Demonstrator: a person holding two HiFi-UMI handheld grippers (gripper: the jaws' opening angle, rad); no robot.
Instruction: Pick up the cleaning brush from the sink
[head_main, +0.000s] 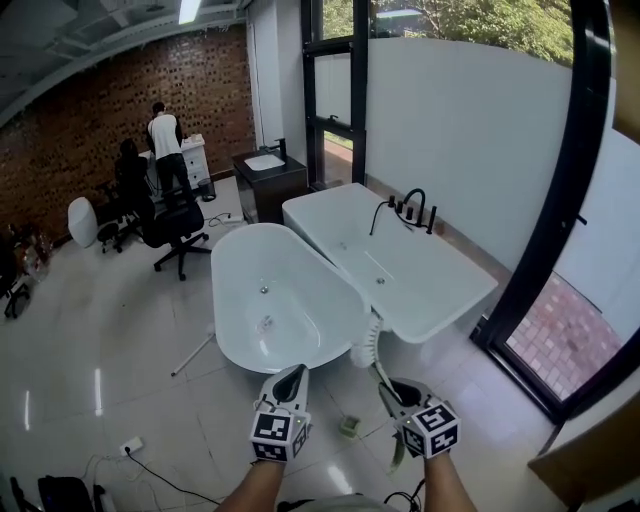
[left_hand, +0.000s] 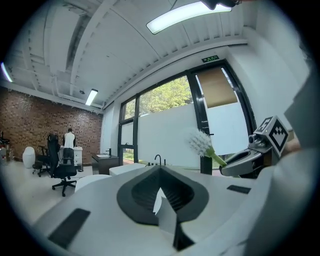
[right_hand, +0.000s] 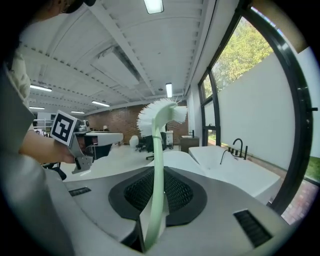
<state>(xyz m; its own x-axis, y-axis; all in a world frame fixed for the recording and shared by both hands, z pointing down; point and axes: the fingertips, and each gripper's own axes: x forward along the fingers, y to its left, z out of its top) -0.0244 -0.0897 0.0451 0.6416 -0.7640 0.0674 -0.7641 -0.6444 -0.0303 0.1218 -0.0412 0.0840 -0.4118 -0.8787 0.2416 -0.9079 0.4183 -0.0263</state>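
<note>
The cleaning brush has a pale green handle (right_hand: 157, 190) and a white bristle head (right_hand: 161, 113). My right gripper (right_hand: 158, 172) is shut on the handle, and the brush stands up between its dark pads. In the head view the brush (head_main: 366, 344) points away from my right gripper (head_main: 386, 382), over the gap between two bathtubs. My left gripper (head_main: 292, 376) is held beside it, jaws together with nothing in them. The left gripper view shows its own jaws (left_hand: 161, 171) closed, with the brush (left_hand: 201, 143) and the right gripper (left_hand: 245, 159) off to the right.
A white oval bathtub (head_main: 232, 300) and a rectangular one (head_main: 440, 290) with a black tap (head_main: 412, 206) stand ahead. Behind are a dark vanity with a basin (head_main: 266, 178), a black office chair (head_main: 176, 232) and two people (head_main: 164, 140). A black-framed glass door (head_main: 560, 250) is at the right.
</note>
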